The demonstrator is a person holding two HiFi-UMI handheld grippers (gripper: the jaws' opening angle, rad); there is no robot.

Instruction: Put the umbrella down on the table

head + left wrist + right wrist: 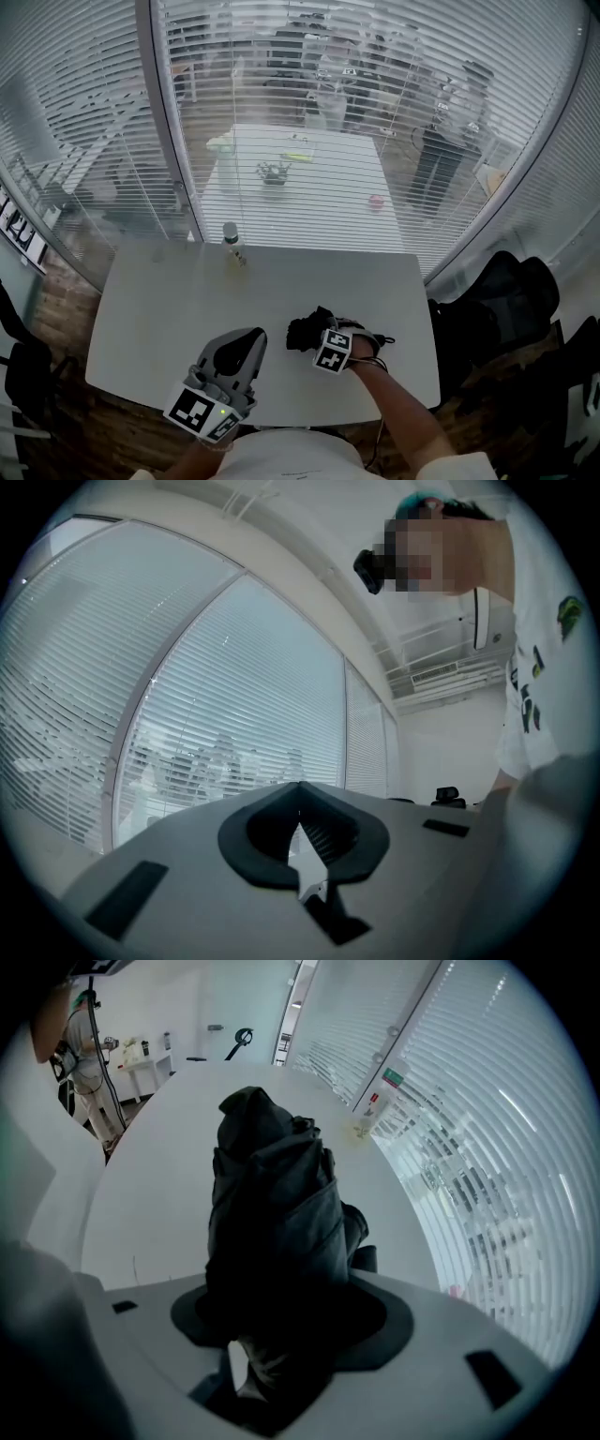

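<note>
Tabletop point(155, 309) open left, centre; bottle point(231, 240) at far edge, glass wall point(94, 159) behind; umbrella point(305, 330) occupies near right.

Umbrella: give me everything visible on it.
The umbrella is black, a compact folding type, closed, with its fabric canopy loose and bunched in folds. The right gripper clamps one end; the rest points away along the jaws. It sits low over the white table, near the front edge; contact with it is unclear.

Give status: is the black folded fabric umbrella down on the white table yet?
Done: the black folded fabric umbrella is clamped in the right gripper, low over the white table. In hand: the set-down; whether it touches the table cannot be told. Left: rest it there, open the jaws, pull away. The left gripper is shut and empty at the near edge.
</note>
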